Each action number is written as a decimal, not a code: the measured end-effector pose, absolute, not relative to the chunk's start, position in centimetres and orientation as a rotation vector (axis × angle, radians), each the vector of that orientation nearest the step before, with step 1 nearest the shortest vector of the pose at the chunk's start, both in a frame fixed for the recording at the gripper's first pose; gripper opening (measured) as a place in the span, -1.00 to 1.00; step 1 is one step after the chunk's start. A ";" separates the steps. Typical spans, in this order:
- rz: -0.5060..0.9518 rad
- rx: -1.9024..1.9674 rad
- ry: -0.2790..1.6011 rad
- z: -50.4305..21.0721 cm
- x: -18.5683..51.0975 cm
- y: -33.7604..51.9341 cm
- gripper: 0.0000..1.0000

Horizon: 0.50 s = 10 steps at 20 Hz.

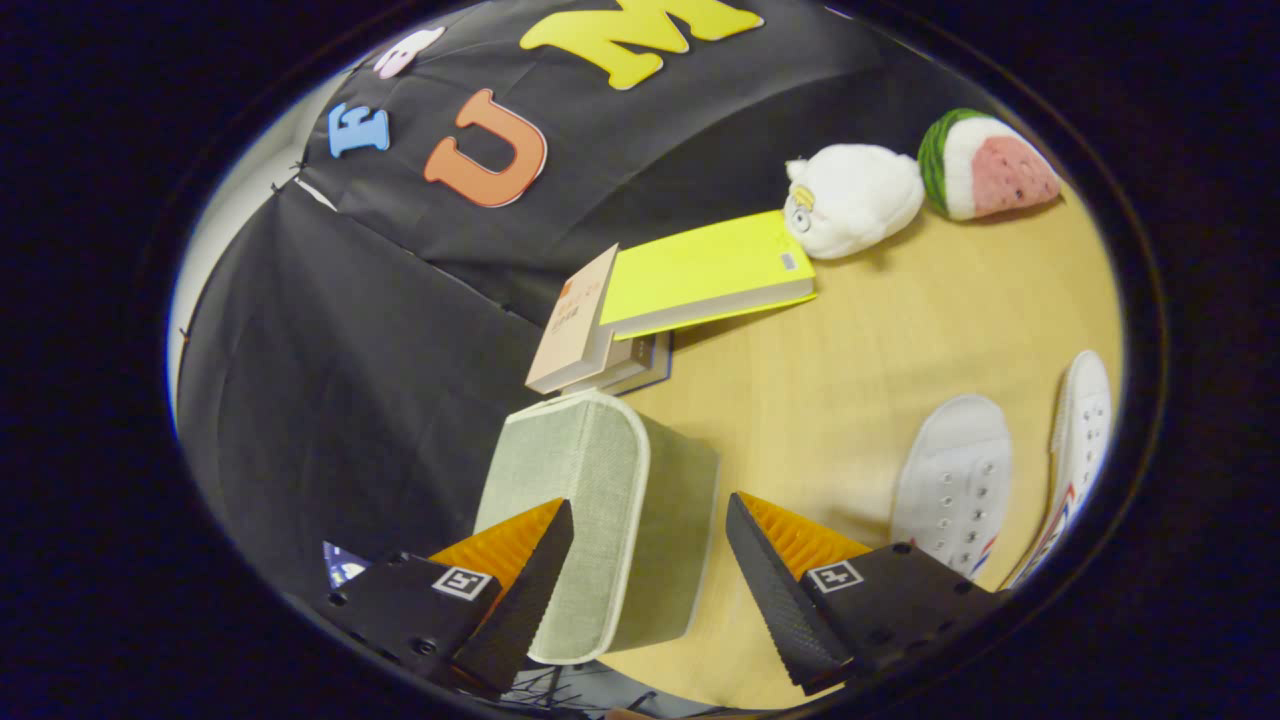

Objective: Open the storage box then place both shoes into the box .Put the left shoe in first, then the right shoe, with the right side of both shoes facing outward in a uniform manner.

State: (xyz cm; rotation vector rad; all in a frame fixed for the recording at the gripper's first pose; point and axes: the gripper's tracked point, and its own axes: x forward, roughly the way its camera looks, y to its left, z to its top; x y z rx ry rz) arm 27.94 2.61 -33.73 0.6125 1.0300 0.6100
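Observation:
A grey-green fabric storage box (610,510) with pale piping stands on the wooden table (850,400), lid closed, just ahead of my fingers and partly between them. My gripper (650,540) is open; the box's near corner lies in the gap, and neither finger presses on it. Two white canvas shoes lie to the right of the fingers: one (955,480) closer to the box, the other (1085,430) further right, toes pointing away from me. The view is tilted.
Beyond the box lies a stack of books (600,340) with a yellow book (705,270) on top. Further back sit a white plush toy (850,200) and a watermelon-slice plush (985,165). The booth's black cloth wall (350,380) hangs left of the box.

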 end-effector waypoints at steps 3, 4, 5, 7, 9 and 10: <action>0.766 0.732 1.113 -34.5 27.6 4.7 0.97; 0.826 0.758 1.135 -34.5 27.4 5.3 0.95; 0.874 0.793 1.153 -34.6 27.3 5.8 0.94; 0.968 0.851 1.198 -34.6 26.8 6.6 0.90; 1.018 0.850 1.216 -35.0 26.7 7.1 0.81; 1.026 0.859 1.235 -35.3 26.9 7.3 0.78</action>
